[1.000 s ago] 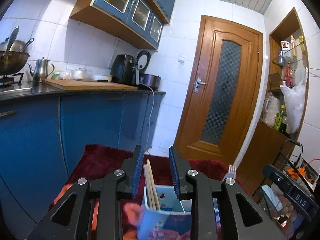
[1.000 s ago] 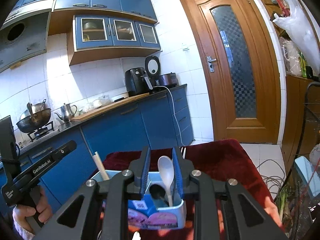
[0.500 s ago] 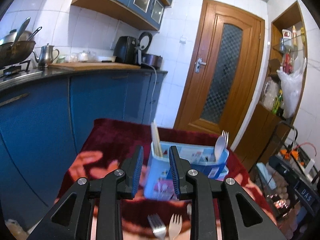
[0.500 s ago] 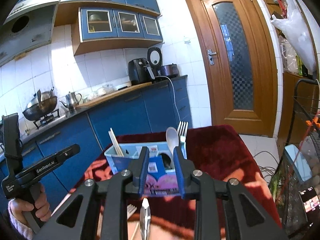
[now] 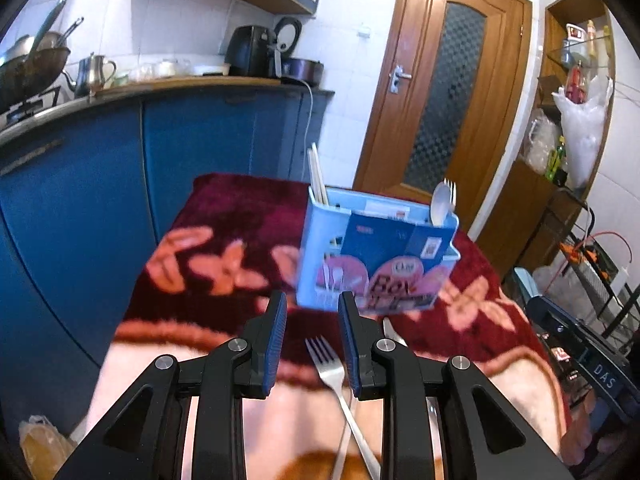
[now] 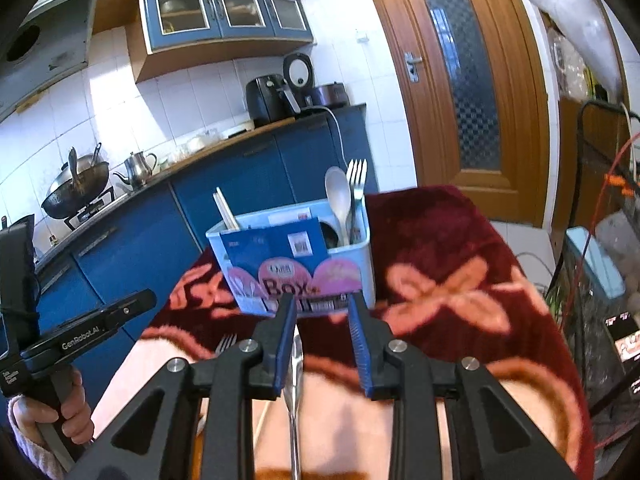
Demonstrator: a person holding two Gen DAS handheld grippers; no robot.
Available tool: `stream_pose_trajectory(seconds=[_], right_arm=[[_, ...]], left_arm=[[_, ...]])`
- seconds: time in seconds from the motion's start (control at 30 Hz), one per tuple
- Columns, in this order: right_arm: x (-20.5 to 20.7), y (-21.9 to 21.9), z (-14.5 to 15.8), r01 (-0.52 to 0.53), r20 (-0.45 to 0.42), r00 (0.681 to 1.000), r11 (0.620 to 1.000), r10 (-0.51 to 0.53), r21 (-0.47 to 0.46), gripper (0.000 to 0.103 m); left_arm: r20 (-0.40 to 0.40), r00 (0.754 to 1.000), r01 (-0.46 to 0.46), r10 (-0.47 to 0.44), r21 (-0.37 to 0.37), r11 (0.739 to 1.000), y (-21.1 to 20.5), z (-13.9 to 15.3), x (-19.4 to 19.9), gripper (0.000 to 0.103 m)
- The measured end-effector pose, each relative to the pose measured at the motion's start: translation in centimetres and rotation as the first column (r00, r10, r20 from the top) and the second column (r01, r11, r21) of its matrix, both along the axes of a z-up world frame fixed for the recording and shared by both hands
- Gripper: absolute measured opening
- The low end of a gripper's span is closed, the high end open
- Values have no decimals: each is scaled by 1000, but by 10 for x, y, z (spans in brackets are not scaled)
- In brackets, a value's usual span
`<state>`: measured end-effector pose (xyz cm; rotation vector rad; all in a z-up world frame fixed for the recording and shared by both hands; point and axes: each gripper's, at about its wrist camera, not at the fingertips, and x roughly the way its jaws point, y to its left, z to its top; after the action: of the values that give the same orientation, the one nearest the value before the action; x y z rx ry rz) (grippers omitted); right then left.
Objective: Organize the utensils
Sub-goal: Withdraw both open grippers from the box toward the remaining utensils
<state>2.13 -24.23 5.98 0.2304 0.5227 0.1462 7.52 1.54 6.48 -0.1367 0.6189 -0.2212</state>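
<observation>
On the red floral blanket (image 5: 224, 240), a light-blue utensil box (image 5: 376, 256) is stood upright, well fwd of both grippers. Task is judged partly done: 1 pair of chopsticks (image 5: 318, 178) is already stood in the box's left end, and 1 white spoon (image 6: 338, 204) plus 1 fork (image 6: 357, 192) are stood together in the right-end compartment. Left to sort, as far as can be seen: a metal fork (image 5: 332, 372) laid flat on the blanket w/ tines toward the box, a pale handle crossed under it, and a metal spoon (image 6: 295, 376) seen lengthwise in the right wrist view. More items below frame can't be ruled out.

Left gripper (image 5: 312, 344) is held low over the blanket, pointed at the box, jaws parted moderately, nothing between them; the loose fork is seen through the gap but not touched. Right gripper (image 6: 322, 344) is held similarly, angled down toward the box front, jaws apart and empty, w/ the loose spoon lined up just inside its left finger. Contact there can't be told. The person's left hand (image 6: 48, 412) is seen wrapped round the left gripper's handle at that view's edge.
</observation>
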Motion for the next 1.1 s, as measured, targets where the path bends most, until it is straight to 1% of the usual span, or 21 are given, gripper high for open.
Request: stream_pose_trajectory(seconds=[0.33, 0.57, 0.83, 1.1], right_arm=[[-2, -8, -30, 24, -93, 995, 1000, -22, 13, 32], [2, -14, -47, 32, -141, 990, 999, -28, 31, 33], [6, -17, -58, 26, -169, 985, 999, -19, 44, 33], [9, -22, -63, 24, -182, 983, 998, -14, 56, 33]], left_arm=[[-113, 994, -9, 8, -7, 1000, -1, -35, 5, 27], [-172, 985, 6, -6, 1, 1000, -8, -53, 13, 27], [-237, 971, 12, -13, -4, 1000, -15, -72, 27, 27], [-278, 960, 11, -16, -20, 1000, -18, -85, 40, 27]])
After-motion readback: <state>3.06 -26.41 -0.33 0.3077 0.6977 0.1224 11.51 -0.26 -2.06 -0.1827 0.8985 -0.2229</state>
